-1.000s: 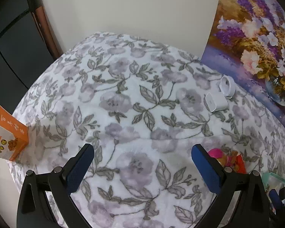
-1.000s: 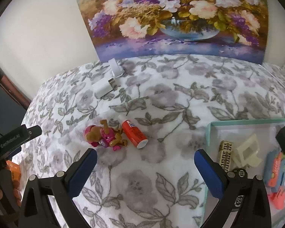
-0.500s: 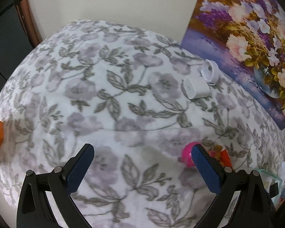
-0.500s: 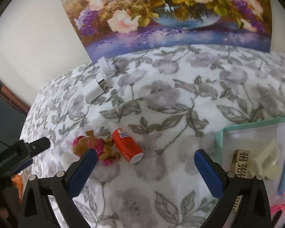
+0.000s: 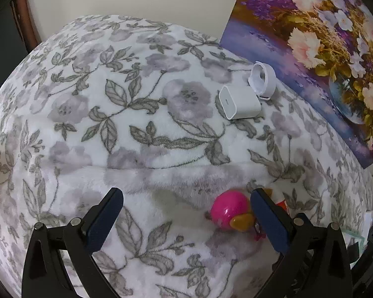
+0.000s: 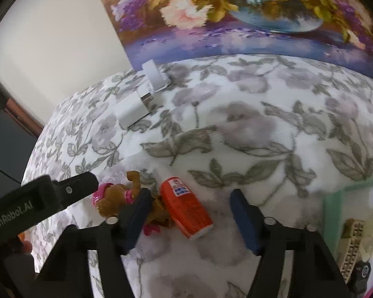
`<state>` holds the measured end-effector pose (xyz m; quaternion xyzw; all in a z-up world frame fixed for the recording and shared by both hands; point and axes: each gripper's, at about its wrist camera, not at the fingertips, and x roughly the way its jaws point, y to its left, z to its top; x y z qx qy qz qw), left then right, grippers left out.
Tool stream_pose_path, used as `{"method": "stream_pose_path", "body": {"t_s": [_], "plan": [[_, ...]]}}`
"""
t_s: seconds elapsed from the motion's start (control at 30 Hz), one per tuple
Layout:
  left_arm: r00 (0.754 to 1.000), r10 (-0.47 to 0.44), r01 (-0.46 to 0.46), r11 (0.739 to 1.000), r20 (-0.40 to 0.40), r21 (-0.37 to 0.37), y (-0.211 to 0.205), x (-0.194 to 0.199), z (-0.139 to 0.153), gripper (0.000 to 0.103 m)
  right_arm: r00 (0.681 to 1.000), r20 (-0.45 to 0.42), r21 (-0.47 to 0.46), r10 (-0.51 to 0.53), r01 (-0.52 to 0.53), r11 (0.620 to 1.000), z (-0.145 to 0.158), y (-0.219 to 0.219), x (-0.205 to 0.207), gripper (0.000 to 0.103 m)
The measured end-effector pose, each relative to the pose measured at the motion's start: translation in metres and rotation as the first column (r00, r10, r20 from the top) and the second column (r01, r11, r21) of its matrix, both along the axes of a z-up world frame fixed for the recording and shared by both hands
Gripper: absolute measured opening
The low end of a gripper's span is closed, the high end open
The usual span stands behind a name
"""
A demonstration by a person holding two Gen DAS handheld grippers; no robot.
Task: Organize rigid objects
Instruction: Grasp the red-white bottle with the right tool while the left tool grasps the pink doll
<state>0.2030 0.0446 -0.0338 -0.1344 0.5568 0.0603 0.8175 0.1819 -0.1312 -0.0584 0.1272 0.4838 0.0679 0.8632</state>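
Note:
A small orange can lies on its side on the floral blanket, between the open jaws of my right gripper. A pink and brown toy pup lies just left of the can, partly behind the left finger. In the left wrist view the pup's pink helmet sits just inside the right finger of my open, empty left gripper. A white charger cube and a white round case lie further back near the painting.
A flower painting leans on the wall behind the bed. A pale green tray with a beige block and other small items sits at the right. The left gripper's body reaches in from the left.
Both grippers have moved forward and down toward the toys. The right gripper's jaws have narrowed around the orange can. The left gripper has swung right; the orange box has left its view.

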Motion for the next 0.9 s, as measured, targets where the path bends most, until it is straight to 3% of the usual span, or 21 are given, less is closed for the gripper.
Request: {"method": "stream_pose_path", "body": {"t_s": [0.17, 0.37, 0.77, 0.9], "plan": [[1.0, -0.009, 0.009, 1.0, 0.002, -0.02, -0.002, 0.001, -0.002, 0.102, 1.0, 0.013, 0.031, 0.021, -0.022, 0.999, 0.001, 0.002, 0.0, 0.046], [0.999, -0.044, 0.044, 0.999, 0.01, -0.029, -0.011, 0.001, -0.001, 0.102, 0.999, 0.007, 0.05, 0.038, -0.038, 0.998, 0.003, -0.002, -0.005, 0.037], [0.989, -0.146, 0.146, 0.989, 0.0, -0.01, -0.049, 0.004, -0.002, 0.102, 1.0, -0.023, 0.068, 0.016, -0.014, 0.998, 0.004, -0.027, -0.012, 0.037], [0.99, -0.143, 0.142, 0.989, -0.015, -0.047, -0.05, 0.004, -0.008, 0.097, 0.999, -0.033, 0.095, 0.003, 0.0, 0.995, 0.002, -0.036, -0.013, 0.037]]}}
